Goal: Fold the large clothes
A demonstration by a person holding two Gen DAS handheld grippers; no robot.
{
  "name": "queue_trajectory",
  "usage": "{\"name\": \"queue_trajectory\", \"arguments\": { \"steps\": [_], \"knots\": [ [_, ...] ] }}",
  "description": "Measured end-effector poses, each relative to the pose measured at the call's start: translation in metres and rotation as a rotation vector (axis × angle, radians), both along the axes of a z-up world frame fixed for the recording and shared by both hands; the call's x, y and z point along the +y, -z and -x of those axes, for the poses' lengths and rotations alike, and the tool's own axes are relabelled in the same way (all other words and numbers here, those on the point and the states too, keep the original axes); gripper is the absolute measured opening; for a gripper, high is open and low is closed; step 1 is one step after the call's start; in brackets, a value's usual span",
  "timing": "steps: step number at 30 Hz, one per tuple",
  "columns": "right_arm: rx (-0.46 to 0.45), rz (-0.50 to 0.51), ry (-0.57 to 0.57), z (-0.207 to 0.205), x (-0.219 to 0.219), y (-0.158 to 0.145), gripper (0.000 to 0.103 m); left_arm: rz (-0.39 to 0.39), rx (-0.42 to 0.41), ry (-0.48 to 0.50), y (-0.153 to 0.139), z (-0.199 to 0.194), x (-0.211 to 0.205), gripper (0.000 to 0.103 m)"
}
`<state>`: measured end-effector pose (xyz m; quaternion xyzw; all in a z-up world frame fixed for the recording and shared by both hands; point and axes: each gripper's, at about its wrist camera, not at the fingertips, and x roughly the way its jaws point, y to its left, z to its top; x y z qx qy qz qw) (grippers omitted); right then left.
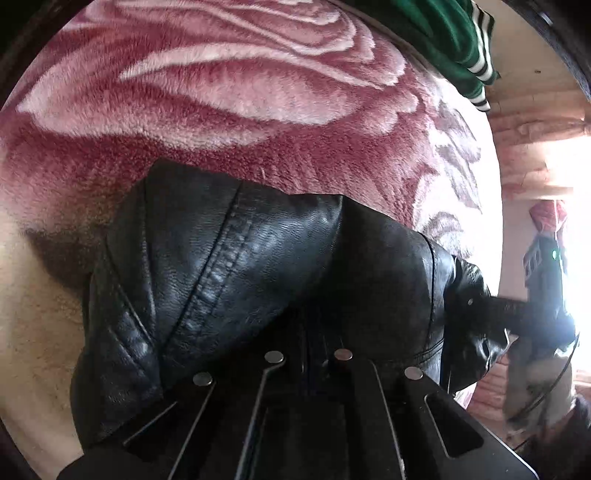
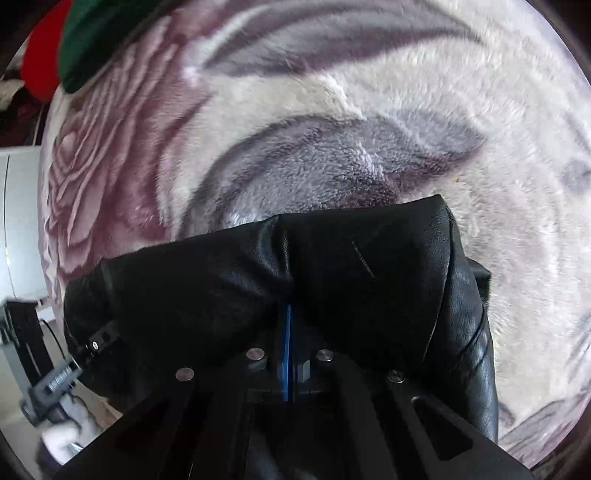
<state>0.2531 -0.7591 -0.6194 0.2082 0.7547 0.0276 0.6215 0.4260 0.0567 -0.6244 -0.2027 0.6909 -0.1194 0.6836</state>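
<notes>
Both grippers, left gripper (image 1: 308,354) and right gripper (image 2: 290,354), are clamped on the black leather jacket (image 1: 229,266) edge; wide bare blanket (image 1: 221,92) lies beyond.

A black leather jacket (image 1: 229,266) lies on a pink-and-white rose-patterned blanket (image 1: 221,92) near a green, white-striped garment (image 1: 454,40).

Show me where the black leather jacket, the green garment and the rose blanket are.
black leather jacket (image 1: 229,266), left wrist view, on the stitched seam panel.
green garment (image 1: 439,33), left wrist view, on its green body.
rose blanket (image 2: 369,92), right wrist view, on bare pale plush.
</notes>
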Motion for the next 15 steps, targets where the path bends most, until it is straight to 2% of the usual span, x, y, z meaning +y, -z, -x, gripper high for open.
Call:
{"name": "queue_trajectory", "arguments": {
  "steps": [2,3,5,7,9,11,13,15],
  "knots": [
    [0.022,-0.027,0.030,-0.004,-0.005,-0.014,0.000,-0.061,-0.017,0.038,-0.027,0.005,-0.005,0.003],
    [-0.002,-0.041,0.021,-0.003,-0.006,-0.026,0.004,-0.060,-0.042,0.052,-0.043,0.011,-0.008,0.003],
    [-0.074,-0.089,-0.017,0.010,-0.004,-0.059,0.004,-0.017,-0.073,0.063,-0.066,0.025,-0.017,0.003],
    [-0.066,-0.125,-0.043,0.029,0.001,-0.069,0.004,-0.033,-0.075,0.089,-0.073,0.039,-0.029,0.003],
    [-0.015,-0.118,-0.073,0.048,0.008,-0.057,0.004,-0.080,-0.048,0.117,-0.056,0.049,-0.040,0.003],
    [0.050,-0.067,-0.099,0.063,0.013,-0.026,0.002,-0.098,0.017,0.087,-0.024,0.057,-0.040,0.003],
    [0.063,-0.044,-0.087,0.066,0.016,-0.002,0.000,-0.027,0.064,0.007,0.009,0.059,-0.031,0.003],
    [0.070,-0.004,-0.117,0.062,0.023,0.010,0.000,0.055,0.102,-0.067,0.029,0.055,-0.019,0.004]
  ]
}}
